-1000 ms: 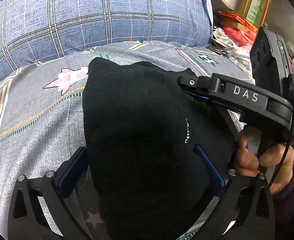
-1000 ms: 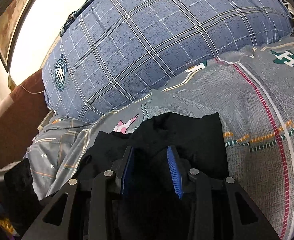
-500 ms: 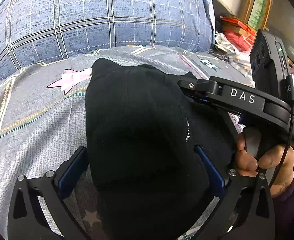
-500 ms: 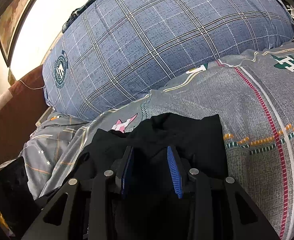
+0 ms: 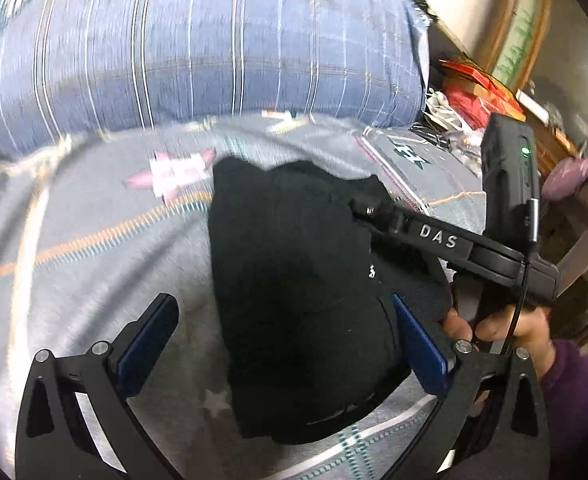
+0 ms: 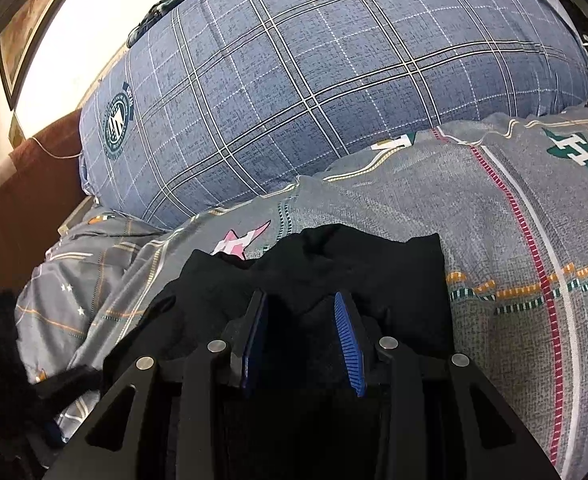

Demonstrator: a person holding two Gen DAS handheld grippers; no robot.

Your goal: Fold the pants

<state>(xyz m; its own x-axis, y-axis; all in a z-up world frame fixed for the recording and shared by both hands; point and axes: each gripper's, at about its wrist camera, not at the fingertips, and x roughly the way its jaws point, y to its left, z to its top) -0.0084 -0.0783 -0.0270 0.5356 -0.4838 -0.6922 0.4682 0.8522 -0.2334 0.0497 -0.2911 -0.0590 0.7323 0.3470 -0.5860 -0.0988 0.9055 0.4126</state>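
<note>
— Where are the pants?

— The black pants (image 5: 294, 280) lie bunched in a thick folded bundle on my bed, on the grey patterned bedspread (image 5: 93, 272), in front of the blue plaid pillow (image 6: 314, 100).

— And your left claw?

— My left claw (image 5: 281, 340) is spread wide, a blue pad on either side of the bundle. The right-hand pad lies against the cloth; the left-hand pad stands apart from it over the bedspread. It grips nothing.

— The right one?

— My right claw (image 6: 300, 332) sits low over the near end of the pants, its pads partly apart with black cloth bulging up between them. Whether they pinch that cloth, I cannot tell. From the left camera I see my right hand (image 5: 506, 328) on its handle, beside the bundle.
</note>
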